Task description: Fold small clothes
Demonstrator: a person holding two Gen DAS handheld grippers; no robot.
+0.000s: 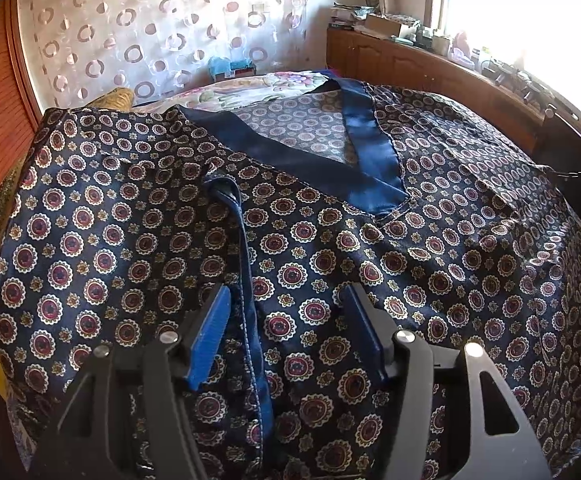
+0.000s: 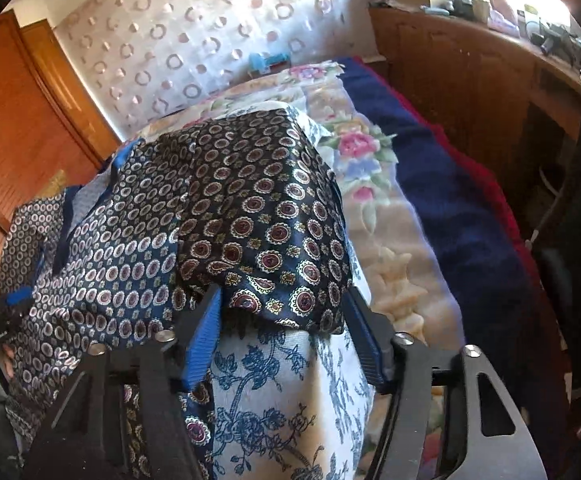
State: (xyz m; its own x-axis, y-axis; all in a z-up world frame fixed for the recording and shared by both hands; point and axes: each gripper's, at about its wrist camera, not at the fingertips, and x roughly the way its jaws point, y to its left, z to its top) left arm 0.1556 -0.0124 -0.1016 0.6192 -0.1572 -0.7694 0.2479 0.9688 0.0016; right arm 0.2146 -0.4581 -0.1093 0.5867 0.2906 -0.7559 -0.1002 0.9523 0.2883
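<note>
The patterned shirt (image 1: pixel 138 216) fills the left wrist view from the left edge across, lying spread on the bed with its blue V collar (image 1: pixel 354 168) open at upper centre. I'd say folding has barely begun: the body lies flat, and only a flap at the right edge looks turned over.

The left gripper (image 1: pixel 286 300), bottom centre, stands apart over the blue placket (image 1: pixel 250 280), its fingers not pressing the cloth.

In the right wrist view the shirt bunches at left, and one corner (image 2: pixel 266 216) drapes over the flowered bedcover (image 2: pixel 258 392). The right gripper (image 2: pixel 284 300) straddles that corner's hem, jaws half apart; whether the pads pinch it, I cannot tell.
</note>
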